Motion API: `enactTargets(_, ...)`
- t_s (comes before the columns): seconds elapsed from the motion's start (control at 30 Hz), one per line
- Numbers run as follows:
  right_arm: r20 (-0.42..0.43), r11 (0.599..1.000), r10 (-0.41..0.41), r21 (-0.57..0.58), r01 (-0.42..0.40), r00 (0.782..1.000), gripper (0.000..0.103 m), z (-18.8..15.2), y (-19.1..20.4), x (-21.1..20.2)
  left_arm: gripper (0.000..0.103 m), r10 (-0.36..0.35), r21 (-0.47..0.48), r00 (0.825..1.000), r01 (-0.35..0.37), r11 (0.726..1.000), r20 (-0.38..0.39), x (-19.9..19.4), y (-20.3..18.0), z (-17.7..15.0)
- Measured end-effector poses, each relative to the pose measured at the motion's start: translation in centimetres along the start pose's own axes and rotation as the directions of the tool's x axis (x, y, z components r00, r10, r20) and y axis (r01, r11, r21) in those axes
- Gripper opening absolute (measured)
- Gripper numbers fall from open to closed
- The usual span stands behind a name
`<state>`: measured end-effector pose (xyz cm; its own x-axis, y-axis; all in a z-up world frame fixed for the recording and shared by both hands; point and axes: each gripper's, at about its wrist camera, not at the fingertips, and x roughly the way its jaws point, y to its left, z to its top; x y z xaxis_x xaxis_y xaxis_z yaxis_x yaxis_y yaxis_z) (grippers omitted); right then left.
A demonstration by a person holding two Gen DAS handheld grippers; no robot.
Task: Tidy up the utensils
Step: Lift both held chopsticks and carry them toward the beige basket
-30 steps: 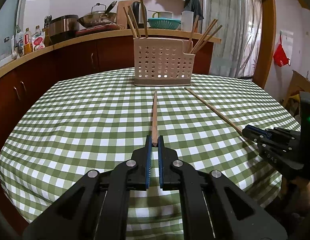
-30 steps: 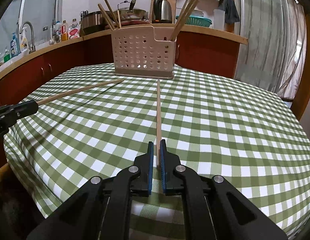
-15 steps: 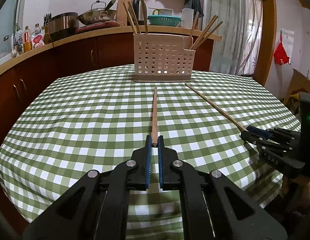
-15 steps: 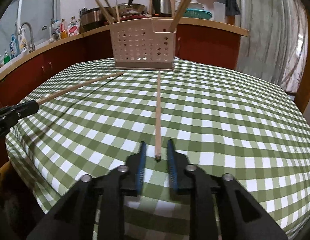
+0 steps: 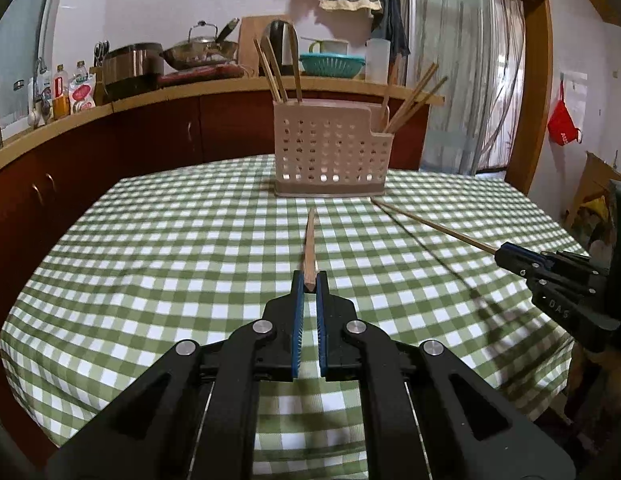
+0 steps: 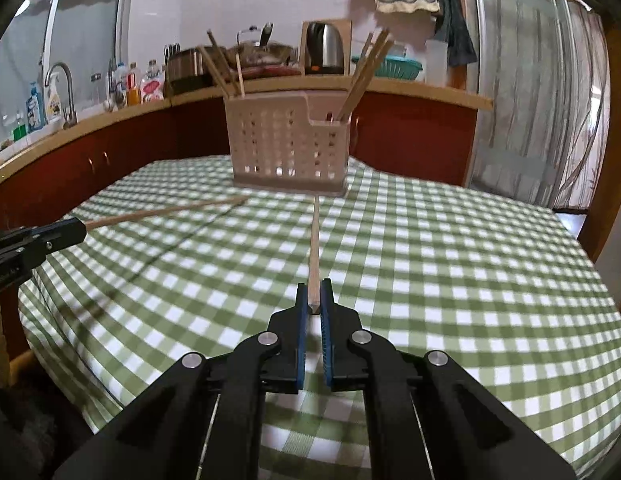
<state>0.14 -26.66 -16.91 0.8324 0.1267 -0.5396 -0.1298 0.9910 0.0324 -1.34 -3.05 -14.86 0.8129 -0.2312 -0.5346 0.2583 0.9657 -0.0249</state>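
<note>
I hold both black grippers angled down over the green-checked tablecloth (image 5: 170, 240): the left gripper (image 5: 309, 286) and right gripper (image 6: 315, 300) each clamp a wooden chopstick (image 5: 309, 248) (image 6: 315, 248) pointing toward the beige perforated plastic utensil holder (image 5: 330, 156).

open tablecloth (image 5: 170, 264), utensil caddy (image 5: 330, 152) ahead
</note>
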Motion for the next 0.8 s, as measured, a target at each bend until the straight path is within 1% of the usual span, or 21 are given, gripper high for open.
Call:
enactTargets(0.3,0.103,1.0,-0.008,-0.005,0.009,0.995,0.007,2.8,-0.2,-2.8,0.007,-0.01,0.0,0.997,0.01,1.0,0.071,-1.9,-0.1,1.9)
enactTargets(0.63,0.181,1.0,-0.011,-0.008,0.013,0.983,0.007,5.2,-0.2,-5.7,0.007,-0.016,-0.004,0.99,0.017,1.0,0.137,-4.1,0.1,3.9)
enactTargets(0.8,0.205,1.0,-0.006,-0.008,0.008,0.979,0.007,6.4,-0.3,-6.4,0.007,-0.022,-0.009,0.986,0.024,1.0,0.163,-4.7,0.3,5.2)
